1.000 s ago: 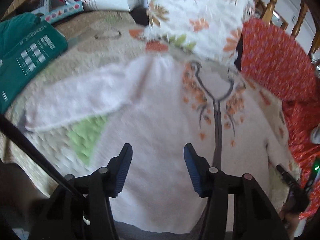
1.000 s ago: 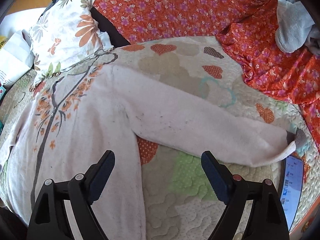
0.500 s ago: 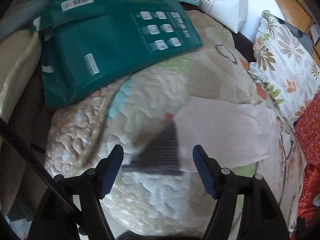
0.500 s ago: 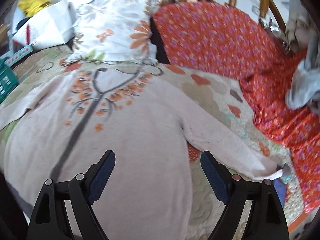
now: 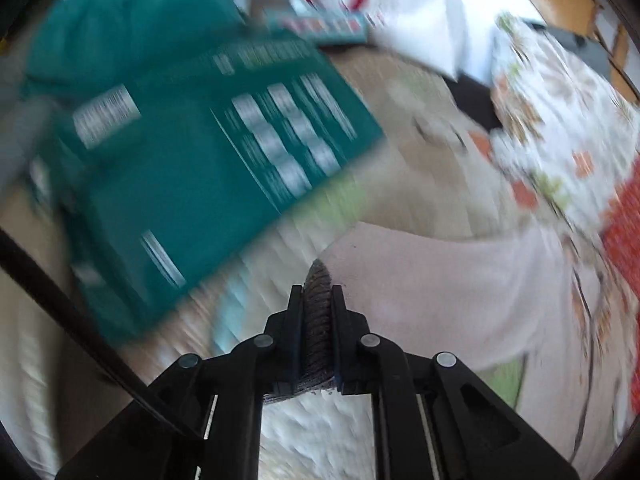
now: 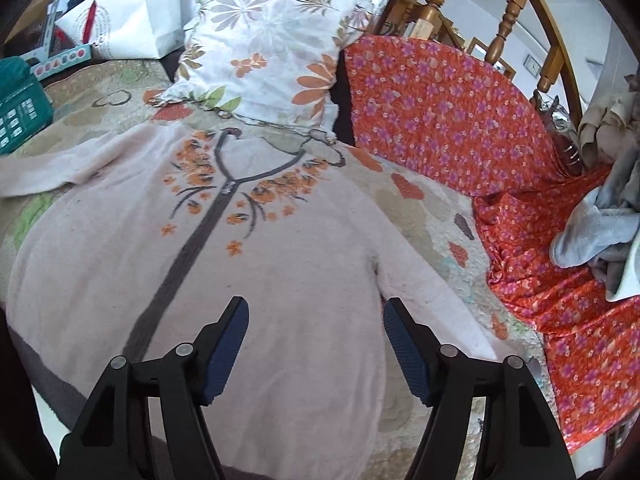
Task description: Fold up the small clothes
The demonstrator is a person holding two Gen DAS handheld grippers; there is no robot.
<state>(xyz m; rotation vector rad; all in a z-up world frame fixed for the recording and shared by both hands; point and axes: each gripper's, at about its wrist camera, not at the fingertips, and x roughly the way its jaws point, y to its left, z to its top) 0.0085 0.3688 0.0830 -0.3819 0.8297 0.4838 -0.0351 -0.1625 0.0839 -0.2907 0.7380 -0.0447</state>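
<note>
Pink top (image 6: 256, 264) lay flat, front up, on the quilted bed (image 6: 424, 216), neck toward the floral pillow (image 6: 272, 48). L gripper (image 5: 318, 312) was clamped tight on the dark cuff (image 5: 318, 280) of the sleeve (image 5: 440, 280) on the side away from the orange cover (image 6: 460, 120), prob. to swing it across the body. R gripper (image 6: 316, 344) hung wide open w/ nothing in it, over the lower body below the pillow, likely ready to pin or take the other sleeve.
</note>
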